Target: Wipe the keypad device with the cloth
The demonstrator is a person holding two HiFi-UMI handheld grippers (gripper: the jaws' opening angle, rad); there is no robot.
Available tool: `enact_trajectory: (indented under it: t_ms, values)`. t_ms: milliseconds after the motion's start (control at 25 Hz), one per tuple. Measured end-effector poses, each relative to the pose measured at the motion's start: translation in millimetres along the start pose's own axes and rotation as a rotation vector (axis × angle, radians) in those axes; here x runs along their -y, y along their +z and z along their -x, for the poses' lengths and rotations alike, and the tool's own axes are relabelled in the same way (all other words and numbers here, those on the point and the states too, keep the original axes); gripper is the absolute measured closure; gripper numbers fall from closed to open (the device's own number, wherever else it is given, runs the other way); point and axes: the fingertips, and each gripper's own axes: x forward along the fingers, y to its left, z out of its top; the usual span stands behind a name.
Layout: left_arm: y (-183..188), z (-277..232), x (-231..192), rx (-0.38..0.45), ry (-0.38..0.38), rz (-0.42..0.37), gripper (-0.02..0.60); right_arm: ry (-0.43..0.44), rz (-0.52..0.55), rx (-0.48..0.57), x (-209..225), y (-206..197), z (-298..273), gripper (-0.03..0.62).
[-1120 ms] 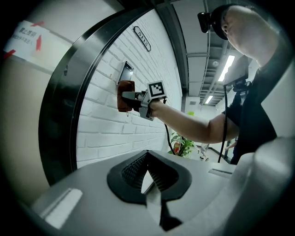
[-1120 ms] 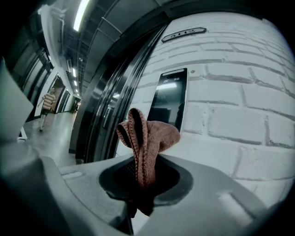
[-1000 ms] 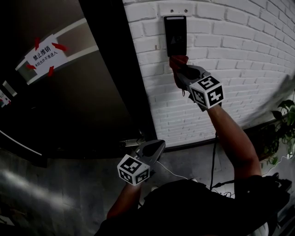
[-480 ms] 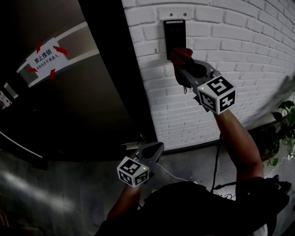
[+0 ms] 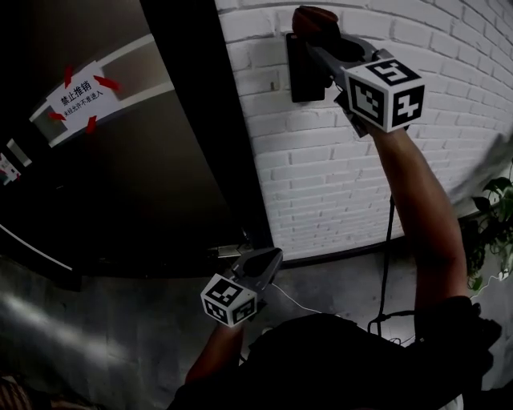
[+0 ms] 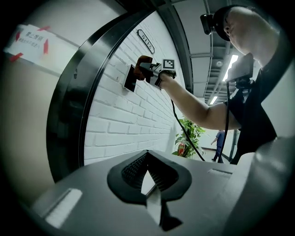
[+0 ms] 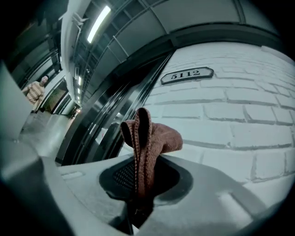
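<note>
The black keypad device [image 5: 302, 70] hangs on the white brick wall [image 5: 417, 160]; it also shows side-on in the left gripper view [image 6: 130, 78]. My right gripper [image 5: 319, 32] is raised to the device's top edge and is shut on a reddish-brown cloth [image 5: 314, 19], which bulges out of the jaws [image 7: 148, 138]. In the right gripper view the device itself is out of sight. My left gripper [image 5: 266, 258] hangs low near the foot of the wall, jaws closed with nothing between them [image 6: 148, 177].
A dark door [image 5: 120, 160] with a taped white notice [image 5: 78, 94] stands left of the keypad. A room number plate [image 7: 186, 74] sits higher on the wall. A potted plant [image 5: 493, 232] is at the right. A cable [image 5: 385, 264] hangs along my right arm.
My right gripper has risen with the cloth from below the keypad device to its top edge. The left gripper has stayed low.
</note>
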Motion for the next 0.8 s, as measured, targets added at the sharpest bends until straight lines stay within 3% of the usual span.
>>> enact_trajectory:
  t_ms: [240, 800]
  values:
    - [-3.5, 5.7, -3.0, -0.003, 0.018, 0.007, 0.565, -0.031, 0.000, -0.005, 10.7, 10.7, -16.4, 0.536]
    - [-3.7, -0.4, -2.5, -0.015, -0.008, 0.010, 0.565, -0.044, 0.019, -0.047, 10.1, -13.2, -22.8, 0.536]
